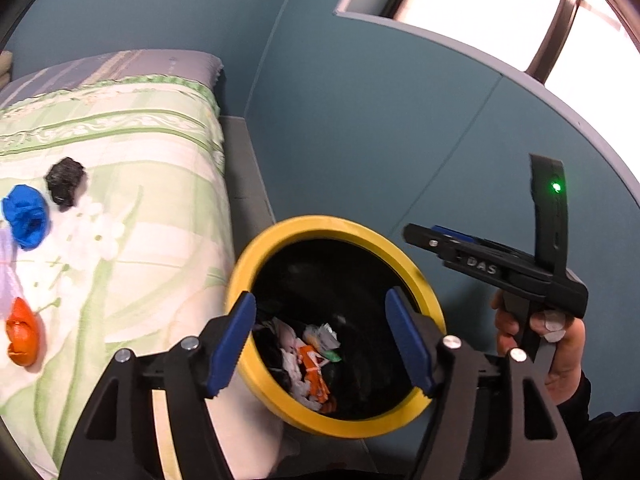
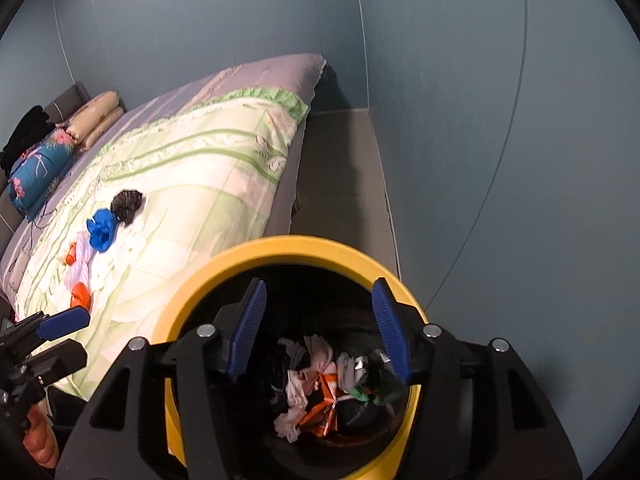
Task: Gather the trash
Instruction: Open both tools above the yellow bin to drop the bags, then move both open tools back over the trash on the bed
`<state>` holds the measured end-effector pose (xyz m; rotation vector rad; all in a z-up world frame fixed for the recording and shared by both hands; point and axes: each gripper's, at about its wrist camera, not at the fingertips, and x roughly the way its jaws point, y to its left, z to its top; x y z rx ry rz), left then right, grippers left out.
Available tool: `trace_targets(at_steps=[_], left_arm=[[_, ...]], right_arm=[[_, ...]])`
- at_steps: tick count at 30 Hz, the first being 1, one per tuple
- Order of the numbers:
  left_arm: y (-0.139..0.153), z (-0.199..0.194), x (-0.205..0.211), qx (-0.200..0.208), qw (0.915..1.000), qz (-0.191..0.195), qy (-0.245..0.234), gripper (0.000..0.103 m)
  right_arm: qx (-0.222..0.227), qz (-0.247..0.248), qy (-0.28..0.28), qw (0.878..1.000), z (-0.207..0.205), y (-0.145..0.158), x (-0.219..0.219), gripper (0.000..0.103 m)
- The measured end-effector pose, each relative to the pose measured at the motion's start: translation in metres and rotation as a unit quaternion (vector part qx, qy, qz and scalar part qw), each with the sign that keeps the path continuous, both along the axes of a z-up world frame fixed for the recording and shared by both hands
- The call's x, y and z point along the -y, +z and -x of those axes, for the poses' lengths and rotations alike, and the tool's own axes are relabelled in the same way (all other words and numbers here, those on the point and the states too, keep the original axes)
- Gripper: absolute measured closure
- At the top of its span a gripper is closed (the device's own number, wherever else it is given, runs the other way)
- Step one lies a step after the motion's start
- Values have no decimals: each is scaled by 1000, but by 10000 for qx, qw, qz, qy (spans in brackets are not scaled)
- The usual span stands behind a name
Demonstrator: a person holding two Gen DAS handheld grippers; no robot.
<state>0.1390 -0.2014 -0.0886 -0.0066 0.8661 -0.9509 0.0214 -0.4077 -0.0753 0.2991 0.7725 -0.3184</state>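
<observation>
A yellow-rimmed bin (image 2: 280,252) stands on the floor just beside the bed (image 2: 224,152), in the narrow strip between the bed and the blue-green wall (image 2: 480,120); its dark inside holds a heap of crumpled trash (image 2: 320,384), white, orange and green scraps mixed together. The right gripper (image 2: 318,330) hangs directly above the bin's mouth, its blue pads (image 2: 248,328) spread apart and nothing between them, so the jaws are released and empty. The left gripper (image 1: 322,342) also points down over the bin from the bed side, its blue pads (image 1: 232,344) wide apart and empty; the jaws are released; in its view the right gripper appears from the side, held in the person's hand (image 1: 548,344), with a green light (image 1: 556,187) glowing on its upright part. On the green floral quilt (image 1: 132,140) more trash lies uncollected: a black crumpled wad (image 1: 65,182) next to a blue crumpled wad (image 1: 26,216), an orange wad (image 1: 22,336) nearer the foot of the view, and a pale lilac piece (image 2: 80,260) between the blue and the orange ones. At the head of the bed sit folded cream bedding (image 2: 98,118), a blue flowered pillow (image 2: 40,172) and a dark garment (image 2: 26,132); a bright window (image 1: 500,12) shows above the wall panel.
</observation>
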Motion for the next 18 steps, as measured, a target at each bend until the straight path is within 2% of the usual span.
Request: trace_targets(at_steps=[4, 10, 18], left_arm=[[8, -8, -23, 223, 9991, 36, 366, 28], [15, -25, -65, 379, 9945, 143, 965, 22], [23, -50, -139, 544, 9800, 165, 1905, 18]], right_arm=[[274, -6, 109, 9996, -8, 12, -9, 41], [678, 33, 630, 9957, -40, 33, -45, 28], [997, 13, 1440, 9845, -103, 49, -101, 23]])
